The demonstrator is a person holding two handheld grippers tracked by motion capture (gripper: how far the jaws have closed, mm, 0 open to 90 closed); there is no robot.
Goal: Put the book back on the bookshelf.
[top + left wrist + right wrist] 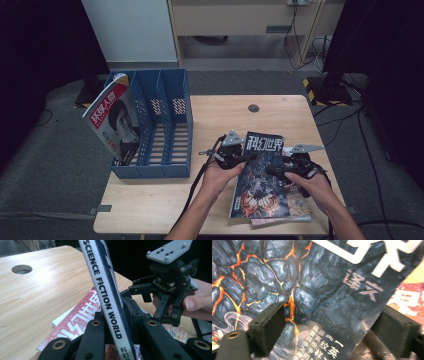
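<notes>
Wooden tabletop [165, 200] below, my left tool [240, 159] clenches the dark magazine [260, 185] by its spine; my right tool [275, 170] straddles its cover, released. Next, probably the blue rack [160, 125].

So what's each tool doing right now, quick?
Left tool: closed on the spine of the dark science-fiction magazine.
Right tool: open, jaws either side of that magazine's cover, not clamped.

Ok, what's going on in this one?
A person is lifting a dark science fiction magazine off a small stack at the table's right side. The left claw grips its spine edge; the right claw sits over its cover, jaws apart. A blue file rack at the left already holds one magazine.
</notes>
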